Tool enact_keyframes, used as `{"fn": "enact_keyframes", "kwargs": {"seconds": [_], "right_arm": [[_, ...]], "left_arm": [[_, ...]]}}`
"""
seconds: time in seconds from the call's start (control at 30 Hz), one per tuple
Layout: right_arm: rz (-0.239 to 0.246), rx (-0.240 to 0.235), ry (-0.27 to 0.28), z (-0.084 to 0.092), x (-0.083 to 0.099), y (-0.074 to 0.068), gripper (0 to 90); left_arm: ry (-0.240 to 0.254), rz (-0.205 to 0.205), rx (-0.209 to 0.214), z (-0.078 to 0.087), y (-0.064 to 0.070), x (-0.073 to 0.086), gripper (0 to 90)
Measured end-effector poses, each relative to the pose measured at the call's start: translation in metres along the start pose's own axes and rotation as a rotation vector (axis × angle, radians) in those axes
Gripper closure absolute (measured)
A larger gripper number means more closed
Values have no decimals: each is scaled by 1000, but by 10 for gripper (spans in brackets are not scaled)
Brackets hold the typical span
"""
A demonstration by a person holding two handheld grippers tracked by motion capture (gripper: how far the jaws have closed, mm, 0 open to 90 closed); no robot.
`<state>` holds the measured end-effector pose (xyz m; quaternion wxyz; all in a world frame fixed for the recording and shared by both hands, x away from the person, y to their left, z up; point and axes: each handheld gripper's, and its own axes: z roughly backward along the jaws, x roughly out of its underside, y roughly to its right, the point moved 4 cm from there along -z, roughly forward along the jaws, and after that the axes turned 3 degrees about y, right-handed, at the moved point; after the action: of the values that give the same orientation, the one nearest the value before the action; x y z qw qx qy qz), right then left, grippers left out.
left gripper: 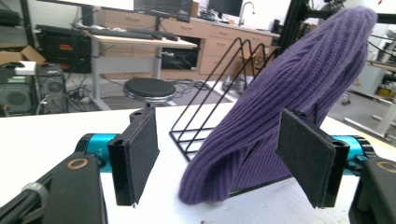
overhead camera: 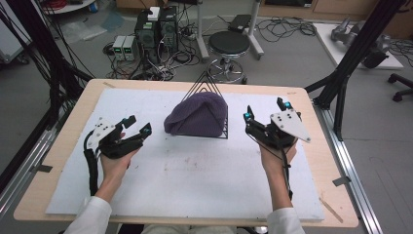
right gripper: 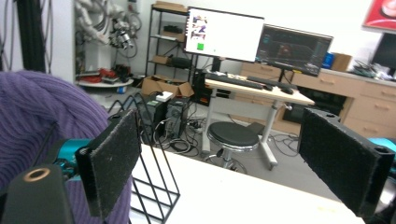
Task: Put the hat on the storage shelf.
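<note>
Purple ribbed knit beanie (overhead camera: 197,116) is sitting draped over the black wire triangular rack (overhead camera: 209,90) at mid-table, on the white foam sheet (overhead camera: 204,180) that is covering the light wooden table (overhead camera: 58,146). In the left gripper view the beanie's lower edge is hanging down to the sheet, with the rack's bare wire loops standing clear behind it.

I am holding my left gripper (overhead camera: 138,126) just to the left of the beanie and my right gripper (overhead camera: 265,110) just to its right, both apart from the fabric. Both claws are released: jaws standing wide, nothing between the pads. In the left gripper view my black foam pads (left gripper: 140,151) are framing the hanging edge without pressing it; in the right gripper view the pads (right gripper: 114,156) are bare, with the beanie at the near left.

Judgement on the step in hand: the hat looks seated on the rack and I am clear of it. To do this well, I am thinking of:
- keeping both pairs of jaws wide so no rib of the knit is snagging on a pad;
- staying level with the table, not dipping into the wire base;
- watching the left side, where the fabric is hanging lowest and could slide off if brushed;
- if it needs straightening, pinching fabric alone, never wire and fabric together.
</note>
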<state>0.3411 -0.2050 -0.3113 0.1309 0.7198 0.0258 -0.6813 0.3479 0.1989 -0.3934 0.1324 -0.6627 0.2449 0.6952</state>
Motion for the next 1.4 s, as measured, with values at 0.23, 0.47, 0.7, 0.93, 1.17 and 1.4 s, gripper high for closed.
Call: {"fn": "enact_keyframes", "kwargs": {"seconds": [0.23, 0.47, 0.7, 0.93, 1.17, 1.4], "right_arm": [[-68, 58, -39, 18, 15, 15, 121], [-83, 87, -43, 32, 26, 19, 121], [-102, 113, -60, 41, 36, 28, 122], [-97, 142, -67, 52, 49, 31, 121], [-113, 144, -97, 58, 65, 29, 121], [-135, 160, -111, 63, 79, 30, 121]], "left_arm": [[38, -28, -54, 20, -8, -5, 280], [72, -30, -111, 37, -22, -9, 289], [115, -27, -176, 57, -37, -8, 274], [126, -31, -217, 71, -44, -2, 265], [139, -47, -254, 84, -49, 5, 259], [135, -45, -268, 92, -53, 14, 259]]}}
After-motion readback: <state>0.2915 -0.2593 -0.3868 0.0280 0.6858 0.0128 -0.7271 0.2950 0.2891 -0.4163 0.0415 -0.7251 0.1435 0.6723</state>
